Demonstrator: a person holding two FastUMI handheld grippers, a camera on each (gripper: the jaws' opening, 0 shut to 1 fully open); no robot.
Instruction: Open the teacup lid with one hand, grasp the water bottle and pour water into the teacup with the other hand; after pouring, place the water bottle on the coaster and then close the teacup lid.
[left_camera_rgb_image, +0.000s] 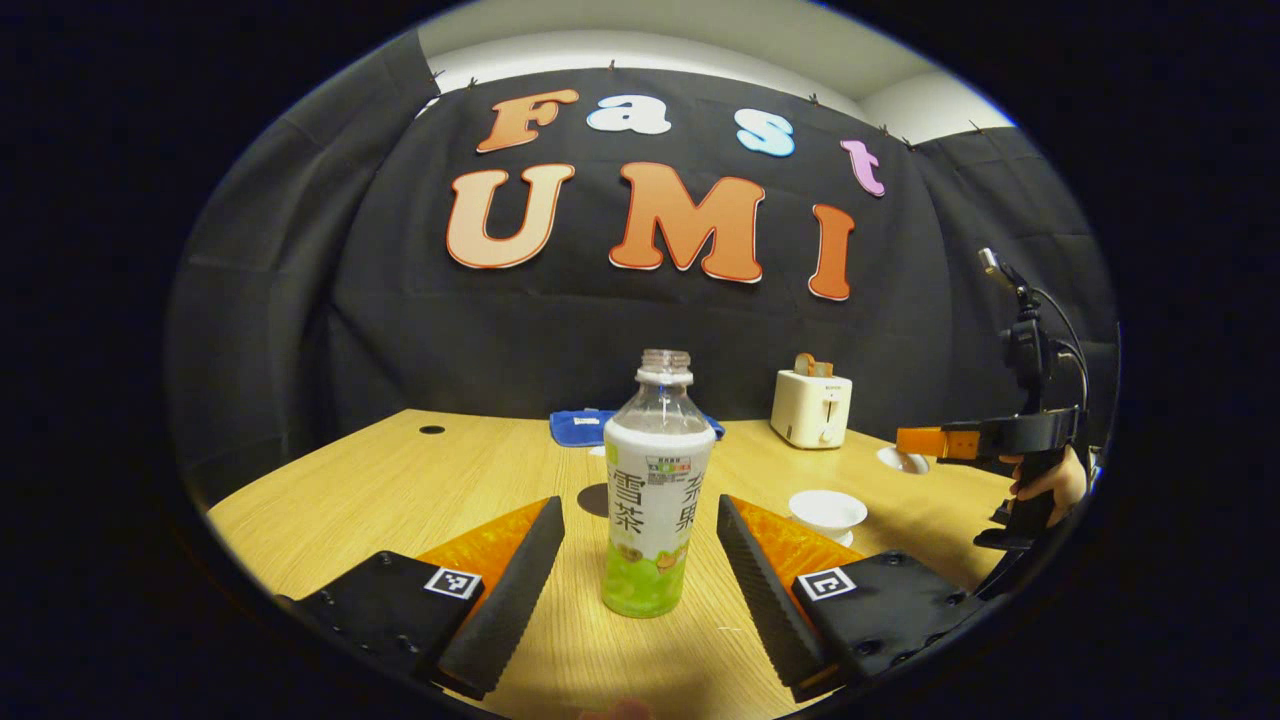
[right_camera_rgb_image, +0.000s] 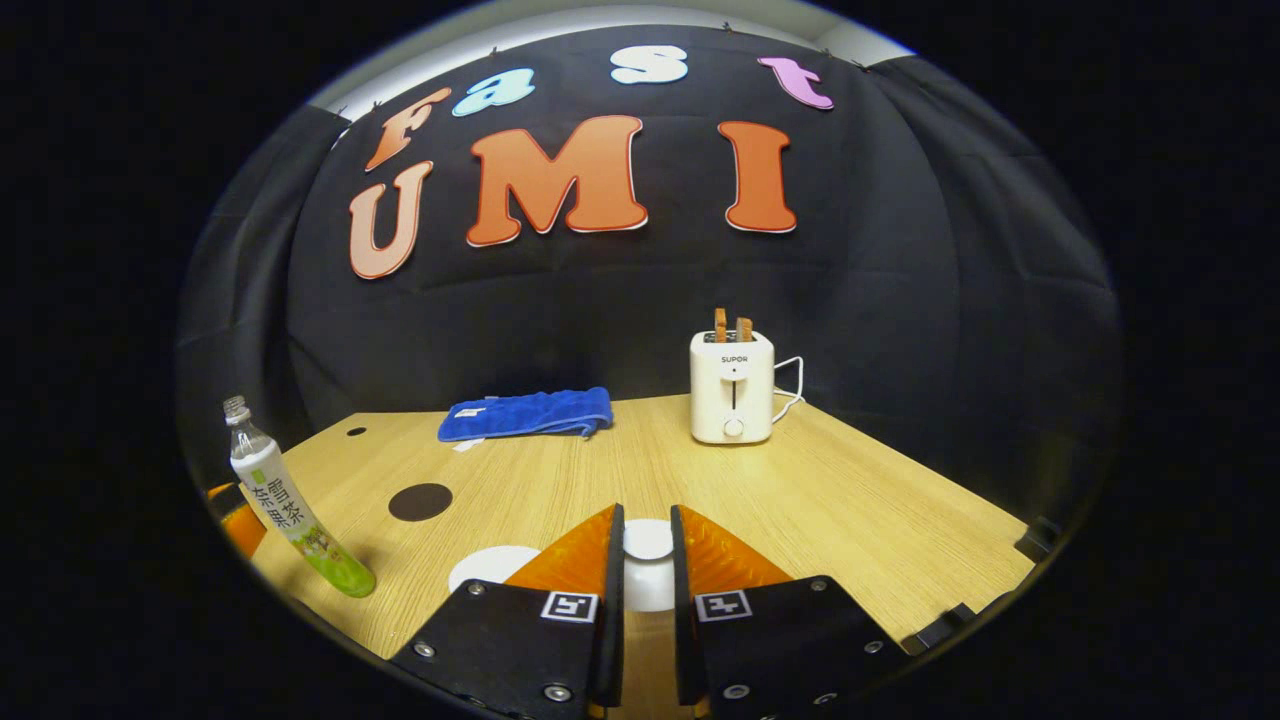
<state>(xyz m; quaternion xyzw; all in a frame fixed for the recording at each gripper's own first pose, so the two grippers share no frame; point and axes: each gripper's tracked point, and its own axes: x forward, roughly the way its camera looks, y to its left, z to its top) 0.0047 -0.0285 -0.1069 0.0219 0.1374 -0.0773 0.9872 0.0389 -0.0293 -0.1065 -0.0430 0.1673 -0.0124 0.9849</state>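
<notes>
Left gripper (left_camera_rgb_image: 640, 560): fingers apart, water bottle (left_camera_rgb_image: 655, 490) upright between them (uncapped), untouched. Right gripper (right_camera_rgb_image: 647, 575): fingers clamped on the teacup lid (right_camera_rgb_image: 648, 540), raised above the table (right_camera_rgb_image: 860, 510).

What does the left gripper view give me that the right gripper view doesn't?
Left gripper view: the left tool open on either side of the upright water bottle, not touching it, and the hand holding the right tool. Right gripper view: the teacup lid pinched between that tool's fingers. Both: bottle, coaster, open teacup, blue cloth, toaster, table.
</notes>
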